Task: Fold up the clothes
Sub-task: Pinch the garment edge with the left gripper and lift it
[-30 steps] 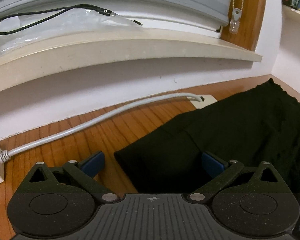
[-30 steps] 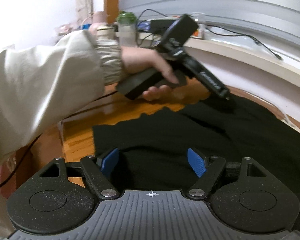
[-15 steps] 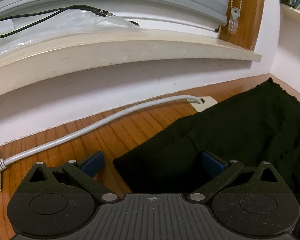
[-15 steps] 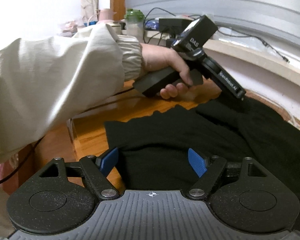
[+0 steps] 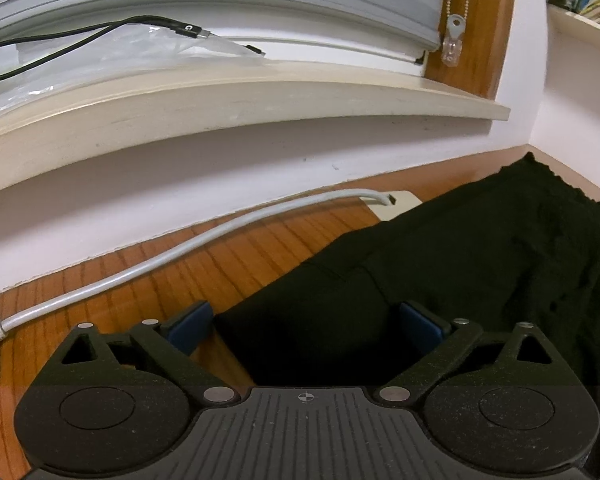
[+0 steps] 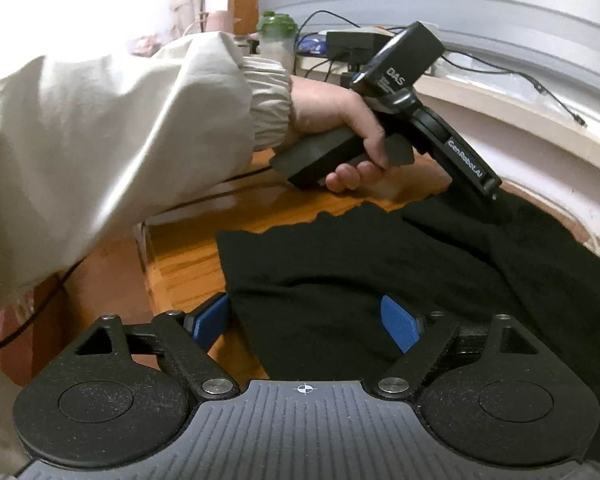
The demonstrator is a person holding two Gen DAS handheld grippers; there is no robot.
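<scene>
The garment (image 5: 440,272) lay spread on the counter (image 5: 204,268), its near edge between the left gripper's (image 5: 306,322) fingers (image 5: 186,320) and reaching away to their right. A cable (image 5: 172,252) lay on the counter beyond and left of those fingers, below the window sill (image 5: 236,100). The garment's corner sat between the right gripper's (image 6: 306,322) fingers (image 6: 398,324); ahead of them, the left hand (image 6: 340,120) was above the far edge.
</scene>
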